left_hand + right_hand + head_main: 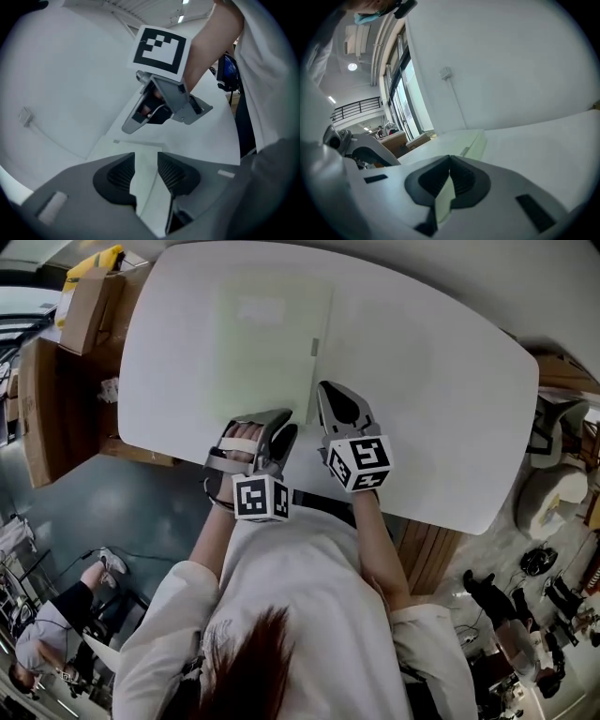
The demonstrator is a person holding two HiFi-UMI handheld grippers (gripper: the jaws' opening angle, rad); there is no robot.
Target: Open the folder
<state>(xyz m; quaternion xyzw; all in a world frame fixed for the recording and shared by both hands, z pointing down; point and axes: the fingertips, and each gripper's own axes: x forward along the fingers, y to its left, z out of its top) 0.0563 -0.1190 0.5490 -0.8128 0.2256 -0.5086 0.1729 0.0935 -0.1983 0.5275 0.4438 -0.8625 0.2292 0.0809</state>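
Folder [272, 343] closed, flat on table [450, 418]. Left gripper [146, 171] spread, empty, at folder's near edge; right gripper [450, 159] pressed together, empty. Likely risk: jaws skid on thin flush cover, pushing folder away; edge clip [315, 347] may resist opening

Bright, even light makes the big white rounded table [441, 381] glare — the pale green flat folder [267, 343] is hard to see. Both gripper views bend, blur and darken round their edges.
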